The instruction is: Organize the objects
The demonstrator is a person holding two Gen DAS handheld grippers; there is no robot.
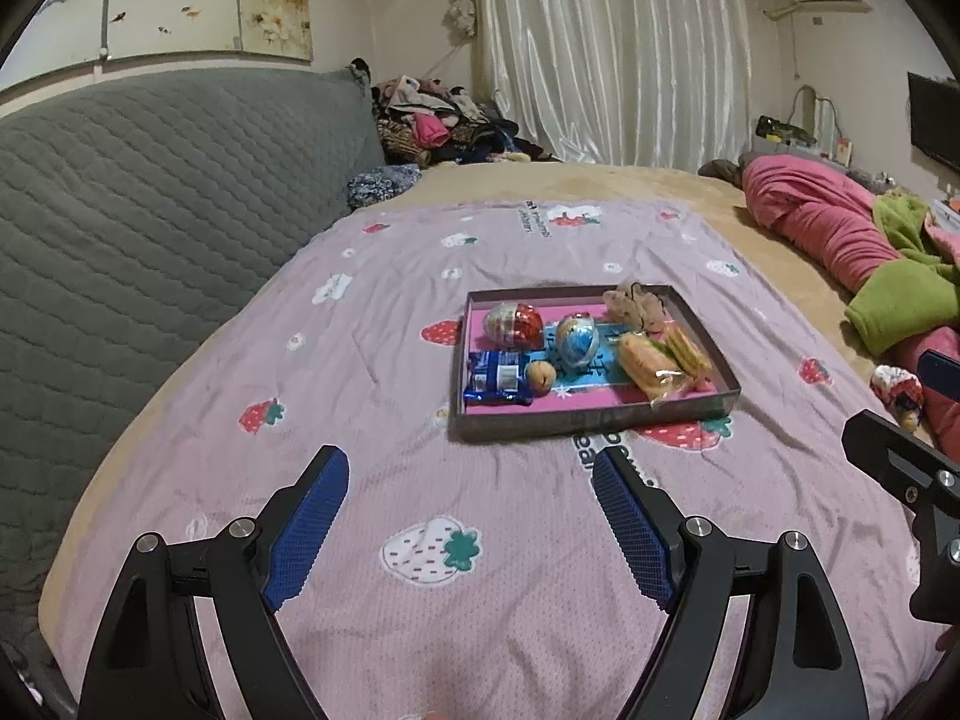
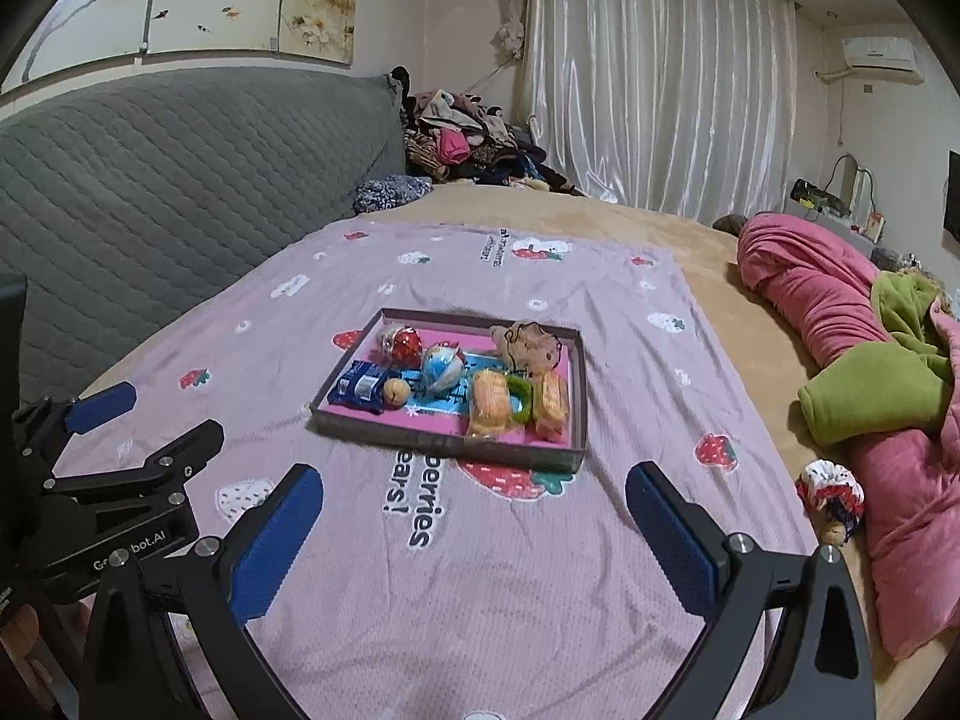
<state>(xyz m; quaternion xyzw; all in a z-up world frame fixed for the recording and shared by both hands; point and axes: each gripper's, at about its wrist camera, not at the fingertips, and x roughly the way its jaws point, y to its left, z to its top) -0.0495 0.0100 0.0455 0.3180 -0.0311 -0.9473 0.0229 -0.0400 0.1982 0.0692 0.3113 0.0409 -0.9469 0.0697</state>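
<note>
A shallow grey tray (image 1: 591, 420) (image 2: 447, 441) with a pink floor lies on the strawberry-print cloth (image 1: 420, 630). Inside it are a red foil egg (image 1: 515, 324) (image 2: 401, 341), a blue foil egg (image 1: 577, 341) (image 2: 441, 367), a blue snack packet (image 1: 497, 378) (image 2: 360, 387), a small round bun (image 1: 540, 377) (image 2: 396, 391), a plush bear (image 1: 636, 303) (image 2: 531, 345), wrapped bread (image 1: 651, 369) (image 2: 489, 408) and a green ring (image 2: 521, 399). My left gripper (image 1: 469, 459) (image 2: 173, 413) hovers open just short of the tray, empty. My right gripper (image 2: 475, 474) is open beside it, also empty.
A small knitted pouch (image 2: 831, 495) (image 1: 897, 393) lies off the cloth at the right. Pink and green bedding (image 2: 870, 372) is heaped beyond it. A grey quilted headboard (image 1: 150, 210) runs along the left, with a pile of clothes (image 1: 444, 126) at the far end.
</note>
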